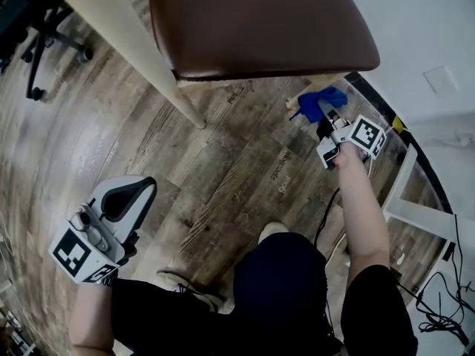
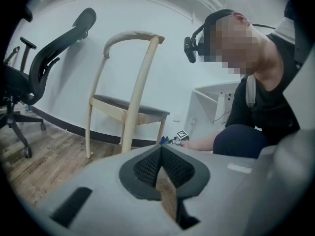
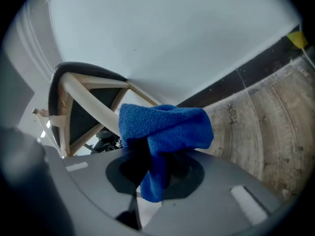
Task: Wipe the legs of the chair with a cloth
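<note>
**Blue cloth held at chair leg, right side**

The bunched blue terry cloth (image 3: 167, 127) is pinched in the right claw (image 1: 325, 119). The jaws are closed on its lower fold and the rest flops over the tips. The cloth sits low, under the edge of the pale wooden chair with brown padded seat (image 1: 260, 21), near a slanted pale leg (image 3: 96, 104); contact not discernible. The left claw (image 2: 161, 154) has its jaws together at the tips with nothing between them. It is well apart from the chair, over the wood-plank floor (image 1: 223, 169).
</note>
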### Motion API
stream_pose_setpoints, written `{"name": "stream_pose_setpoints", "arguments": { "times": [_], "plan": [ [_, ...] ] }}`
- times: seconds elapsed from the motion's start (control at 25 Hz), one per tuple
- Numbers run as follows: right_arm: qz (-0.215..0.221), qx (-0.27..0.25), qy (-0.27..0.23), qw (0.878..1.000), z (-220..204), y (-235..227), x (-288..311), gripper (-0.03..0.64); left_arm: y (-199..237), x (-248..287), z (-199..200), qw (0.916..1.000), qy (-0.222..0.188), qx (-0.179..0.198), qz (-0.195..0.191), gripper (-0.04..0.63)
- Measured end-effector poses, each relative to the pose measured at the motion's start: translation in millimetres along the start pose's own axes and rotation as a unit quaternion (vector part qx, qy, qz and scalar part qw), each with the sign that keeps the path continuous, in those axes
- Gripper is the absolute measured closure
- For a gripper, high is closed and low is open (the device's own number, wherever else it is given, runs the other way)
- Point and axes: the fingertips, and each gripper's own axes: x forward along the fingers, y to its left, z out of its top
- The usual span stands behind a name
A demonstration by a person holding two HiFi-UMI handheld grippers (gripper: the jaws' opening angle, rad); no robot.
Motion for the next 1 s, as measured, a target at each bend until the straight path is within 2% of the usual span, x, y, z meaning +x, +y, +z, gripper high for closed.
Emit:
{"name": "stream_pose_setpoints", "arguments": {
  "times": [0.16, 0.32, 0.52, 0.84, 1.0],
  "plan": [
    [-0.047, 0.061, 0.007, 0.997, -34, -53, 15, 0.552, 3, -1, -7, 0.9999, 0.009, -0.006, 0.009, 0.597],
    [-0.096, 0.088, 0.024, 0.991, -64, -95, 30, 0.552, 6, -4, -13, 0.9995, 0.021, -0.012, 0.019, 0.597],
    [-0.148, 0.097, 0.044, 0.983, -85, -129, 42, 0.552, 11, -8, -17, 0.999, 0.025, -0.022, 0.029, 0.597],
    [-0.159, 0.099, 0.045, 0.981, -87, -133, 42, 0.552, 9, -4, -14, 0.9993, 0.022, -0.021, 0.023, 0.597],
    [-0.149, 0.095, 0.04, 0.983, -94, -120, 41, 0.553, 7, -3, -13, 0.9994, 0.021, -0.018, 0.019, 0.597]
  ]
}}
